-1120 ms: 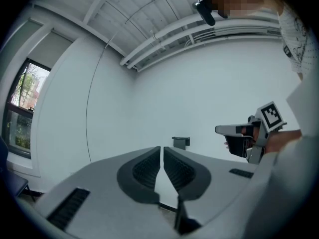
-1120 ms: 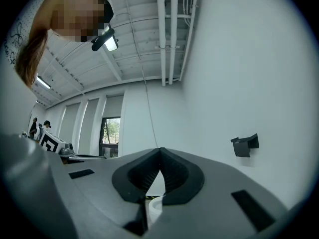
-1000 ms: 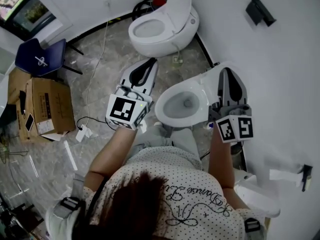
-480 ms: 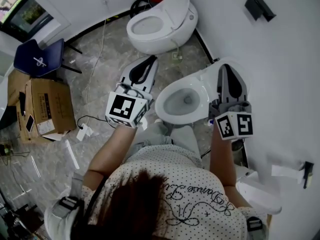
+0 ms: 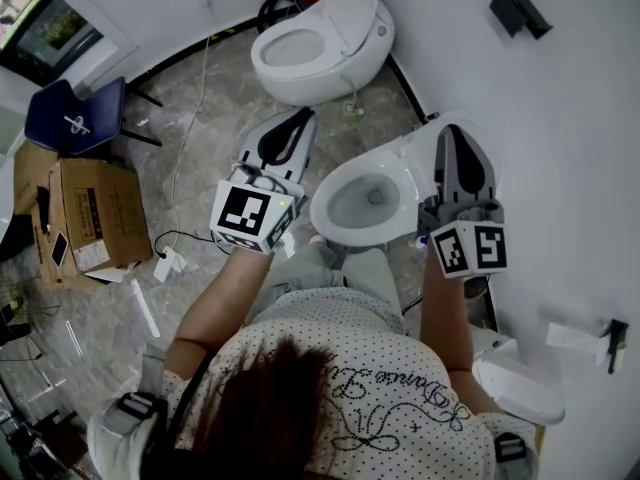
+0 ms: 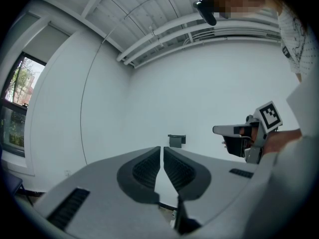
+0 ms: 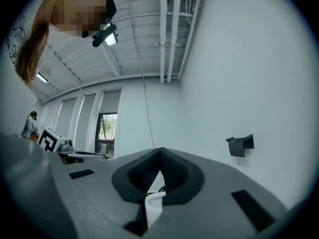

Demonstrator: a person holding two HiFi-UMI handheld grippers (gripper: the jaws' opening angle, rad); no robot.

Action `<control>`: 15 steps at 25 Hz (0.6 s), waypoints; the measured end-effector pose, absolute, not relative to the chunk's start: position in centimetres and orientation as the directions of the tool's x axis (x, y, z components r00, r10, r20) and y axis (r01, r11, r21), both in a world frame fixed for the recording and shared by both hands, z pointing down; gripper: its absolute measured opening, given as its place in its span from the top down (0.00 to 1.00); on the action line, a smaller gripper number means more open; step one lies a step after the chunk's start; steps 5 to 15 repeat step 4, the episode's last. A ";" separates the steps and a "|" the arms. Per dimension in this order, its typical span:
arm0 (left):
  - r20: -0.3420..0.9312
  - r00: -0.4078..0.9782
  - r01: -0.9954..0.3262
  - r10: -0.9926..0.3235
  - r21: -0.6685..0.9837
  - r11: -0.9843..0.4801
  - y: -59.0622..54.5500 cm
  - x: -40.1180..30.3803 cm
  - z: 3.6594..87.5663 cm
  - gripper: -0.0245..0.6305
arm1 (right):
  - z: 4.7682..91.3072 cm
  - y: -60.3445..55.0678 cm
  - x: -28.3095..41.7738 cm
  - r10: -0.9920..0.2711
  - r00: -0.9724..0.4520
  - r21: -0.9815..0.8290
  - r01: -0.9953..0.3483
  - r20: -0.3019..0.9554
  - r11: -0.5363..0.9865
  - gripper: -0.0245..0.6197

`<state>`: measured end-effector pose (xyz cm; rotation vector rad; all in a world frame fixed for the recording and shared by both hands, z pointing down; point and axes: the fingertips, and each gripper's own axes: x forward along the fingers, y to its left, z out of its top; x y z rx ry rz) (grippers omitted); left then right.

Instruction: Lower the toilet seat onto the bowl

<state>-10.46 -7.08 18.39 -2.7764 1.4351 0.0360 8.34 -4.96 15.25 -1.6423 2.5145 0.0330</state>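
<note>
Left hand-held gripper [image 5: 298, 121] and right hand-held gripper [image 5: 452, 135] are closed; toilet seat [image 5: 418, 156] stands raised.

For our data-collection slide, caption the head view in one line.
Person over an open toilet bowl: left tongs shut beside it, right tongs shut by the raised seat.

A bare test room rather than a home bathroom — a white oval toilet bowl [image 5: 345, 230] and a second white toilet [image 5: 300, 58] stand unenclosed on a grey marbled floor [image 5: 230, 108], among loose white cables [image 5: 205, 58], a brown cardboard box [image 5: 90, 213] and a blue chair [image 5: 75, 113], under exposed white ceiling pipes [image 7: 167, 29].
</note>
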 end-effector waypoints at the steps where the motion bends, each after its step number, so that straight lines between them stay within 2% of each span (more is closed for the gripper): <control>1: -0.027 0.579 -0.815 -0.815 -0.003 -0.579 -7.1 -10.5 18.4 0.93 | 15.3 -5.0 8.3 -0.910 -0.394 -0.057 -0.913 -0.127 0.404 0.95; 15: -0.025 0.581 -0.814 -0.814 -0.002 -0.581 -7.3 -10.6 18.6 0.93 | 15.4 -5.1 8.3 -0.912 -0.392 -0.055 -0.915 -0.124 0.400 0.95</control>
